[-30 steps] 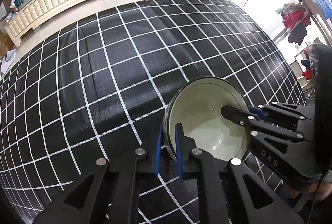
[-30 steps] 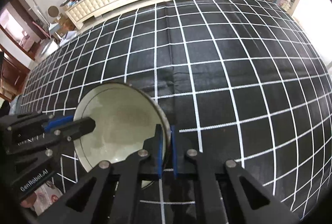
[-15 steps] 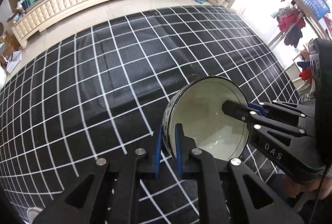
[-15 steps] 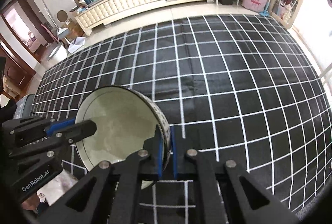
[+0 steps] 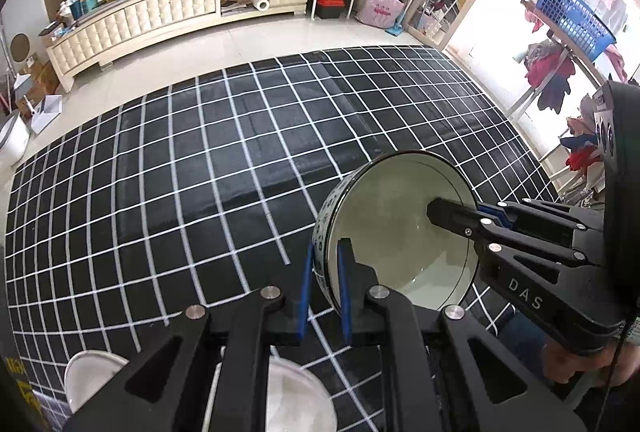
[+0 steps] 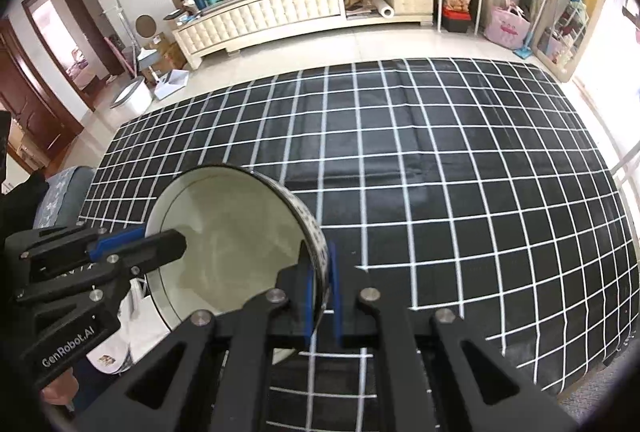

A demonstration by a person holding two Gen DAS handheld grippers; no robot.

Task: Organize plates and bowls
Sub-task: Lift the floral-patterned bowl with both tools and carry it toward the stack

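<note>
As the glazed bowl (image 5: 400, 232) looks rigid, slick and breakable, left gripper (image 5: 325, 288) clamps its nine-o'clock rim and right gripper (image 6: 320, 296) its three-o'clock rim; both holds judged sound.

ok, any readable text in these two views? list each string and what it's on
"DAS": white letters on the right gripper body, left wrist view.
"GenRobot.AI": white letters on the left gripper body, right wrist view.
Labels on the boxes atop the cabinet: too small to read.
Print on the bowl wall: pattern, not legible text.
</note>
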